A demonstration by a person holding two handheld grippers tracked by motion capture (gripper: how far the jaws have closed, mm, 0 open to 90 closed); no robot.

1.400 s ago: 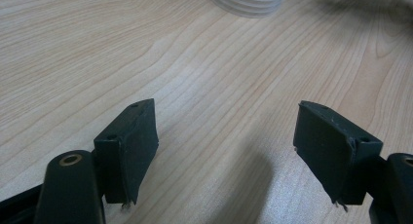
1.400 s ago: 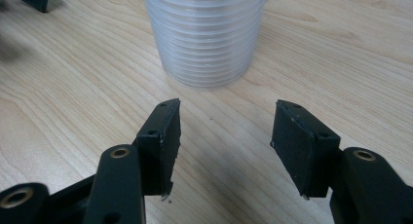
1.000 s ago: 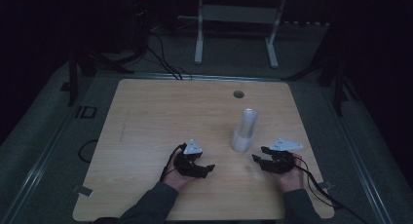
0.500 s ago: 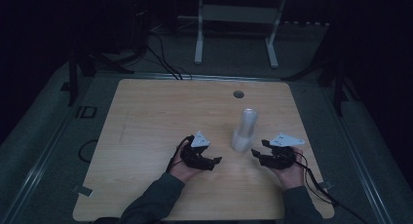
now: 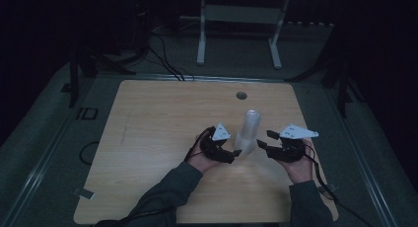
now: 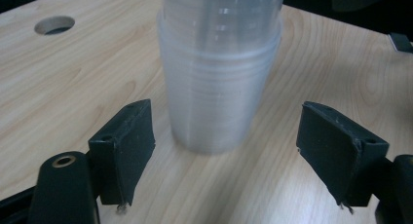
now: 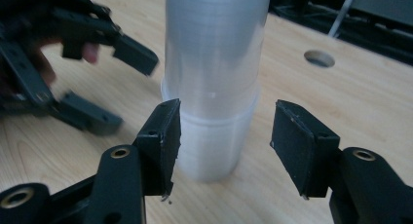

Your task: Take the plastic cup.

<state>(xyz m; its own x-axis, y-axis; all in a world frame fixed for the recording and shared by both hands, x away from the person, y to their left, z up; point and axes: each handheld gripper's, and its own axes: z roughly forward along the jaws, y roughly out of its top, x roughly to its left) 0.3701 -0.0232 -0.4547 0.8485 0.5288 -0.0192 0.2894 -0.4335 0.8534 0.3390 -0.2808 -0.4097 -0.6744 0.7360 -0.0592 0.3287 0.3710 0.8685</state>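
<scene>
Both tongs have closed in on the cup stack (image 5: 249, 132): left tongs (image 5: 235, 153) and right tongs (image 5: 262, 139) flank it, jaws apart.

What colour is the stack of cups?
Translucent, frosted white stack of cups; best in the left gripper view.

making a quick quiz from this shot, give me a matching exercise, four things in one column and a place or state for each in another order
Things:
1. stack of clear cups
2. left gripper
3. right gripper
4. round hole

Places or states:
A. open, at the stack's right side
B. cut in the tabletop, beyond the stack
C. upright on the table between the two grippers
D. open, at the stack's left side

Pairs: 1-C, 2-D, 3-A, 4-B
</scene>
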